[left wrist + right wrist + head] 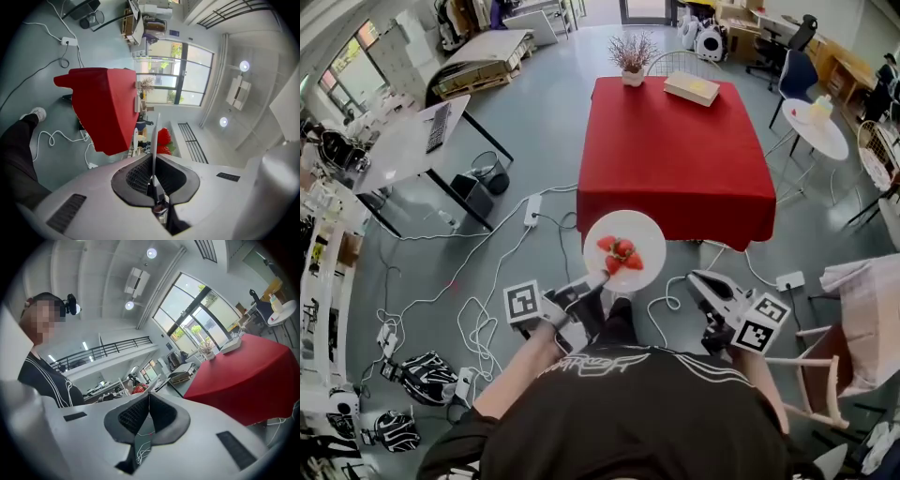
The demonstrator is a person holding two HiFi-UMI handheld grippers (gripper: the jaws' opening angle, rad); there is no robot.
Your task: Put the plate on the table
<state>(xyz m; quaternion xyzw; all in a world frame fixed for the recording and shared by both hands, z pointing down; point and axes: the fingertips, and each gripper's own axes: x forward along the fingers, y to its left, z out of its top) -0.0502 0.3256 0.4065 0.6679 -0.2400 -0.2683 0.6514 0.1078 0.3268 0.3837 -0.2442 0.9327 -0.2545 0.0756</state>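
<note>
Left gripper (pixel 596 281): jaws clamped on the near-left rim of the plate (pixel 649 232). In the left gripper view the plate stands edge-on between the pads. A few strawberries (pixel 621 253) lie loose around the middle of the plate. The plate is in the air over the floor, just near of the front edge of the bench (pixel 675 150) and not above its top. Right gripper (pixel 701 281): right of the plate and apart from it, jaws together, nothing between them. A red cloth hangs over the bench's sides. A vase (pixel 632 66) and a box (pixel 692 88) sit at the far end, well apart from the plate. The near half of the bench is bare.

Judged step: carrying, plate not set down yet.

What could go wrong:
- One-sided grip on a thin rim, so the plate may pivot or slip in the jaws and sag on its far side.
- Any tilt sends the loose strawberries rolling off.
- If it comes in too low, the far rim hits the bench edge or snags the cloth.
- Cables (pixel 474 319) lie on the floor around the feet and could trip the person and jolt the plate.
- The right gripper isn't supporting anything, so there is no backup if the grip gives.
</note>
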